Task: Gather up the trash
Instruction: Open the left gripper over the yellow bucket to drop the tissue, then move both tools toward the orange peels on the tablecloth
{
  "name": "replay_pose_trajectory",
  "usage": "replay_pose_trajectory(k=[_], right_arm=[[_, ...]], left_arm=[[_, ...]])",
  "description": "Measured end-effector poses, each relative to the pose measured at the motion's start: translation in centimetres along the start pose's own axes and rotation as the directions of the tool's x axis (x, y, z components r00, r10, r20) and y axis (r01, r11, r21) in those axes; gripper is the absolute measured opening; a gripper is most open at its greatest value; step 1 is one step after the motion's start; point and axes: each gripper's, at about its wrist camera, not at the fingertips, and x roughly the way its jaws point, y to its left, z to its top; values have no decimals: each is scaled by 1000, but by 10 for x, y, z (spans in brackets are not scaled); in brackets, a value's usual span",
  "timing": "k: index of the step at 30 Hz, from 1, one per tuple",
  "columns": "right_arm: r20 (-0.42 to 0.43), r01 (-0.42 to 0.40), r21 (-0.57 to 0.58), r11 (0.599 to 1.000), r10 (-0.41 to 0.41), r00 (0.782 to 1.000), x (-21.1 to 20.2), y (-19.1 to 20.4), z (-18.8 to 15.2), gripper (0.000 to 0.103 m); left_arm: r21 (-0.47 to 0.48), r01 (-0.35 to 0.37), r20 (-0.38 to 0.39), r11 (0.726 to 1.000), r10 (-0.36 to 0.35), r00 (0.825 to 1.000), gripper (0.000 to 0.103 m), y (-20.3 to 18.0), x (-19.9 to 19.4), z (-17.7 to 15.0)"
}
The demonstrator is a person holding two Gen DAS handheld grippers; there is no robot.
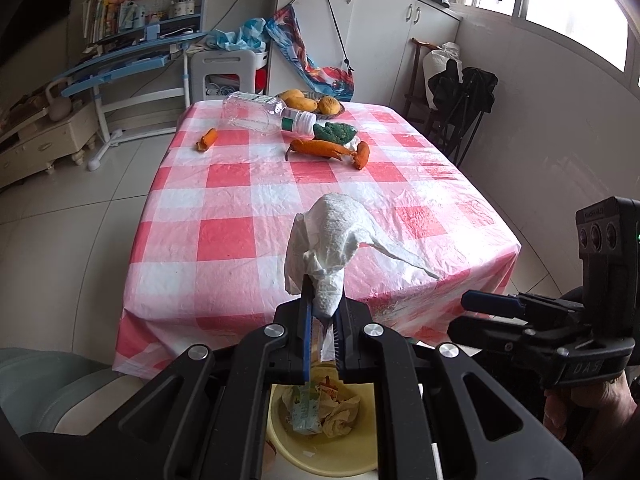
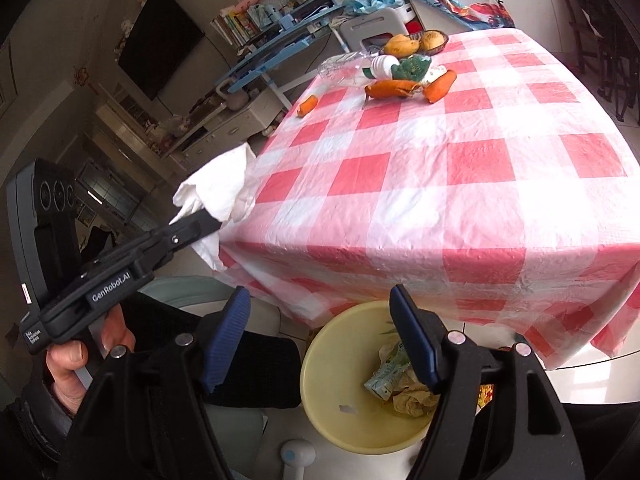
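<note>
Gripping a crumpled paper towel, the left gripper hangs directly above the yellow trash bin; the right gripper, jaws apart and empty, hovers nearby.

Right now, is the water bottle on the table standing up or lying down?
Lying down. The clear bottle rests on its side on the checked tablecloth, white cap pointing toward the fruit peels.
</note>
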Motion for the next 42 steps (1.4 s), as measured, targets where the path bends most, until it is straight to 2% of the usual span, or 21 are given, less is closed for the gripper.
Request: replay_pose_trajectory(k=[7, 17, 20, 22, 25, 31, 33, 36, 39, 42], right_arm=[[102, 1, 76, 997, -9, 995, -20, -14, 6, 72], [148, -4, 106, 994, -11, 989, -29, -19, 8, 72], [153, -8, 114, 993, -9, 988, -31, -21, 7, 72], [155, -11, 117, 993, -8, 988, -31, -22, 7, 72], [155, -10, 116, 993, -8, 988, -32, -22, 7, 72], [155, -9, 116, 993, -9, 988, -31, -22, 6, 72], [154, -9, 116, 993, -9, 988, -31, -22, 6, 72], [152, 1, 105, 994, -17, 988, -32, -21, 5, 72], [138, 30, 62, 998, -38, 990, -29, -14, 7, 72], [126, 65, -35, 997, -60, 990, -22, 3, 16, 72]], left_arm=[[46, 5, -43, 999, -3, 999, 9, -11, 3, -10], [182, 23, -164, 983, 7, 986, 10, -38, 9, -38], [188, 27, -198, 982, 11, 980, 24, -39, 9, -44], [179, 30, -208, 983, 8, 978, 44, -38, 7, -45], [159, 36, -199, 987, -4, 980, 55, -34, 3, -44], [121, 20, -178, 992, 2, 984, 60, -27, 1, -39], [110, -6, -140, 994, 22, 990, 61, -25, -4, -36], [63, -69, -35, 996, 72, 997, 61, -14, -17, -23], [-2, -141, 40, 990, 140, 989, 61, 2, -27, -8], [-39, -193, 78, 980, 196, 978, 61, 18, -29, 11]])
